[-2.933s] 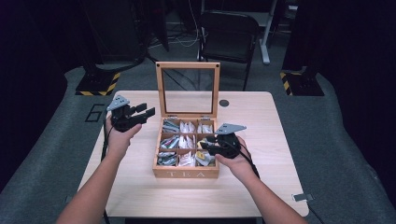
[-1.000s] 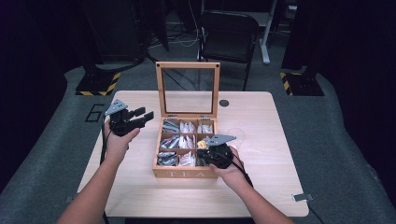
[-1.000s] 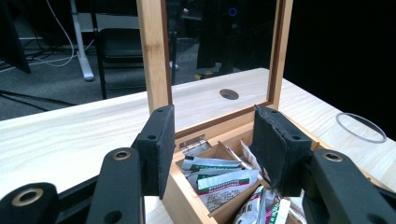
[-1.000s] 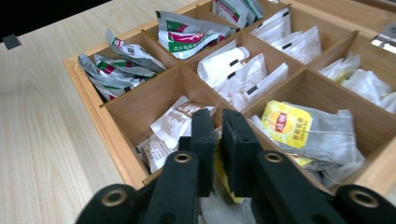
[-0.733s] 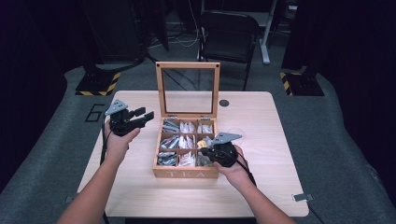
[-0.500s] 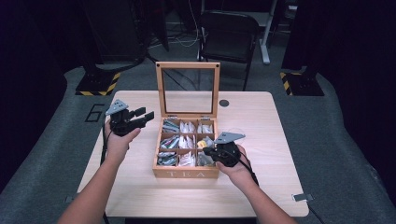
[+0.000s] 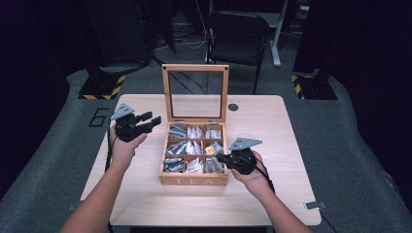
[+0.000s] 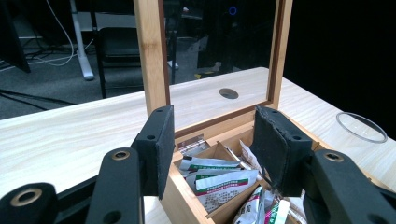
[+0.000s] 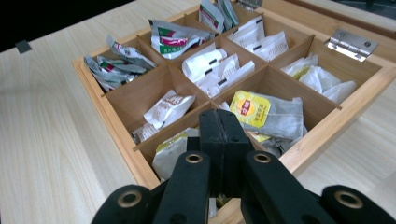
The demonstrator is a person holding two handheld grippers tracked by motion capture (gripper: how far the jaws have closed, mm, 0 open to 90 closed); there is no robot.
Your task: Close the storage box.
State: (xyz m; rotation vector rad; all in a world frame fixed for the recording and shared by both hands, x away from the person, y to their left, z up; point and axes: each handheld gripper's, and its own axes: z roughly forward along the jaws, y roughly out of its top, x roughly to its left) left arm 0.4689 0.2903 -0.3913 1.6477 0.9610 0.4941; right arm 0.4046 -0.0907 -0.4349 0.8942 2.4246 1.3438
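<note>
The wooden tea box [image 7: 194, 162] sits mid-tabletop [image 7: 272, 126] with its glass lid [image 7: 195, 92] raised upright, so opening is done; picking a bag out of it looks barely begun. The right hand-held gripper [image 9: 225, 128] hangs over the near right compartment, jaws pressed fully together. In the right gripper view its tips sit just above a pale sachet [image 9: 170, 154] and beside the yellow-labelled tea bag [image 9: 268, 114]; whether a thin edge is pinched between the pads is hard to tell, but nothing visibly hangs from them. The left hand-held gripper [image 7: 145, 121] hovers off the box's left side, jaws partly apart and empty, aimed across the far compartments. A bag has yet to be lifted clear.
</note>
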